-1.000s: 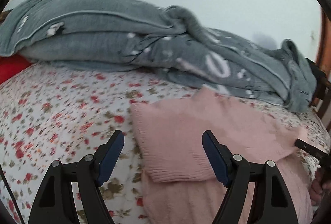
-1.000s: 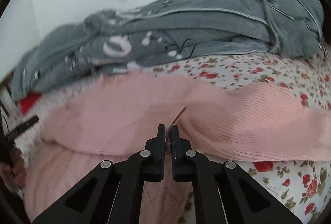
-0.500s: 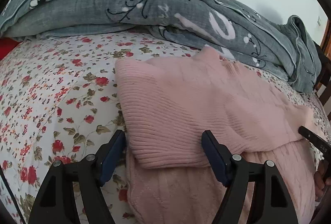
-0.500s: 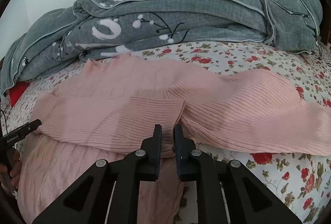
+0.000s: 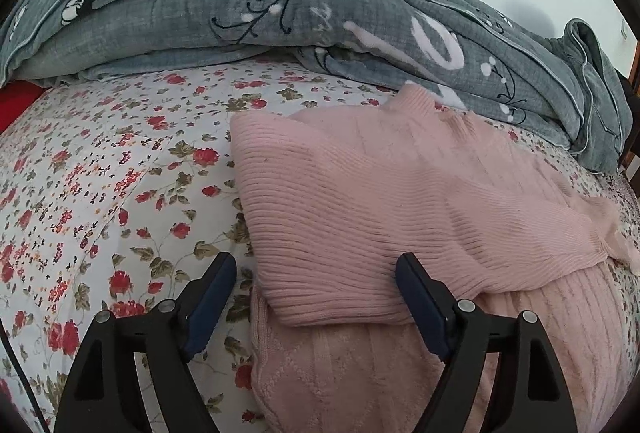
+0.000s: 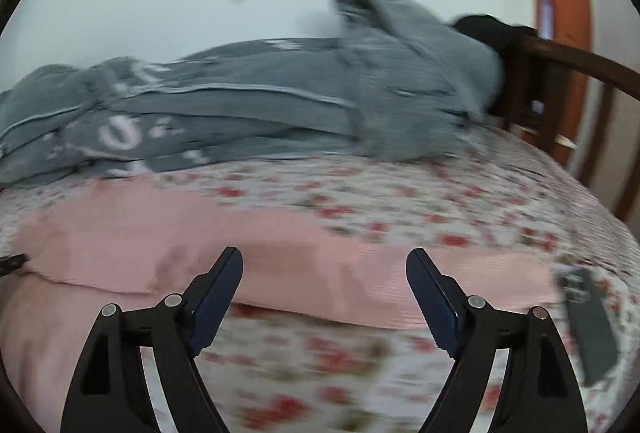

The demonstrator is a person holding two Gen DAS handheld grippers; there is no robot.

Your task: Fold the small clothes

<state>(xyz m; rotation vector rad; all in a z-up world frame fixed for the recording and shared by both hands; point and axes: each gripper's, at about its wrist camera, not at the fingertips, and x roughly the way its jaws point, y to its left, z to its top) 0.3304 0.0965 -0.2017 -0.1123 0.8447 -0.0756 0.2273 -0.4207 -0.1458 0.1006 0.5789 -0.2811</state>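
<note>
A pink knit sweater (image 5: 360,201) lies on the floral bed sheet (image 5: 100,173), with a ribbed sleeve folded across its body. My left gripper (image 5: 316,265) hovers low at the sweater's near left corner. Its jaws are opening, the folded sleeve's edge lies between them, and the pads do not press on it. In the blurred right wrist view, my right gripper (image 6: 324,259) is over the near edge of the sweater (image 6: 280,257). Its jaws are opening wide with nothing between them.
A bunched grey quilt (image 5: 280,13) fills the back of the bed against a pale wall. A dark wooden bed frame (image 6: 560,73) rises at the right. A dark flat object (image 6: 588,329) lies on the sheet (image 6: 440,201) at the right, and something red (image 5: 16,101) shows at the far left.
My right gripper let go of the pink sleeve, opened wide and swung to the right. The left gripper tipped down toward the sweater, then held still, its jaws a little wider.
</note>
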